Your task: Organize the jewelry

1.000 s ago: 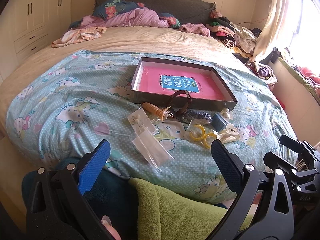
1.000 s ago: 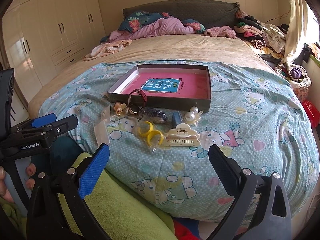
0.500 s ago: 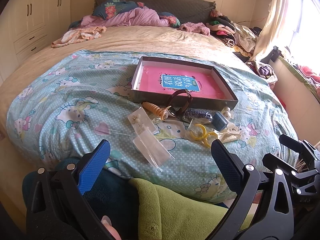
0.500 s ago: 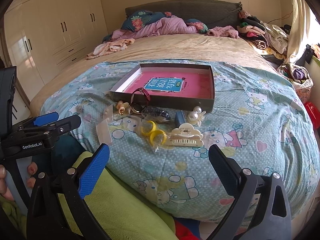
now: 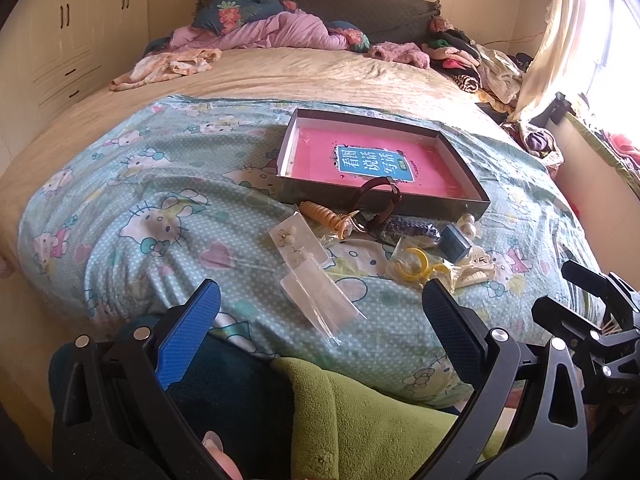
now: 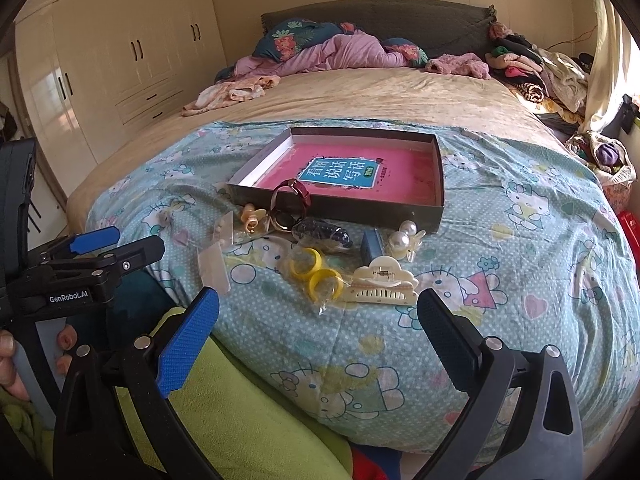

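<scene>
Jewelry and hair accessories are seen scattered on a Hello Kitty quilt [image 6: 520,240] at the foot of a bed, just in front of a shallow grey box [image 6: 439,184] lined with a pink sheet bearing a blue label. A dark red strap watch [image 6: 289,204] is propped against the box's near wall, its strap arching over the rim. At the watch's 9 o'clock a coiled peach hair tie [image 5: 325,215] is shown; at its 4 o'clock a dark beaded piece in a clear bag [image 6: 323,233] is laid. Two yellow rings in plastic wrap [image 6: 316,274] are placed beside a cream claw clip [image 6: 382,282], with a small blue box [image 6: 371,245] and a pearl clip [image 6: 405,237] at the claw clip's 12 o'clock. Earrings on clear cards [image 5: 298,240] are spread at 9 o'clock of the rings. The left gripper [image 5: 320,316] and right gripper [image 6: 318,320] are held short of the pile above a green blanket [image 6: 240,420], both with jaws wide apart and nothing between them.
</scene>
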Tool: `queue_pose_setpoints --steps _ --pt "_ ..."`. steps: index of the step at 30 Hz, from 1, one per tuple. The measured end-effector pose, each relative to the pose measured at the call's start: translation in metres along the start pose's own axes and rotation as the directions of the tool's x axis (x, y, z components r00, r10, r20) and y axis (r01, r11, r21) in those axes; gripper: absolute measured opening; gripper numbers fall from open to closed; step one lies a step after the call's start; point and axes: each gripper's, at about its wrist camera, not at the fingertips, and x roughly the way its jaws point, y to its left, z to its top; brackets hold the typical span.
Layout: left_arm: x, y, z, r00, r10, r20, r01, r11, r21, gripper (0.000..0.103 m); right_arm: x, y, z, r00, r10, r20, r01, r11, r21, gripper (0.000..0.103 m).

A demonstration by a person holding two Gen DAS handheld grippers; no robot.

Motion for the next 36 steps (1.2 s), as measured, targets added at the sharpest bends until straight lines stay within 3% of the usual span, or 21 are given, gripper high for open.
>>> queue_pose_setpoints --steps 13,23,30,36 --pt "0.033 0.038 -0.004 0.995 0.03 -0.091 -0.033 0.999 -0.035 0.094 0.023 -0.015 0.009 1.0 -0.01 -0.008 0.01 1.0 0.027 0.099" --pt "0.076 0.029 -0.016 0.962 -0.15 -0.227 0.136 0.988 -0.074 0.094 0.047 -0.03 0.004 0.998 -0.04 -0.05 0.042 0.999 0.035 0.099" --pt "0.109 0.025 -0.018 0.931 -0.195 -0.307 0.157 0.977 -0.144 0.094 0.068 -0.043 -0.004 0.994 -0.051 -0.101 0.057 0.997 0.06 0.099" --pt "0.12 0.019 -0.017 0.932 -0.183 -0.315 0.144 0.979 -0.142 0.086 0.088 -0.052 -0.008 0.989 -0.065 -0.131 0.074 0.995 0.06 0.099"
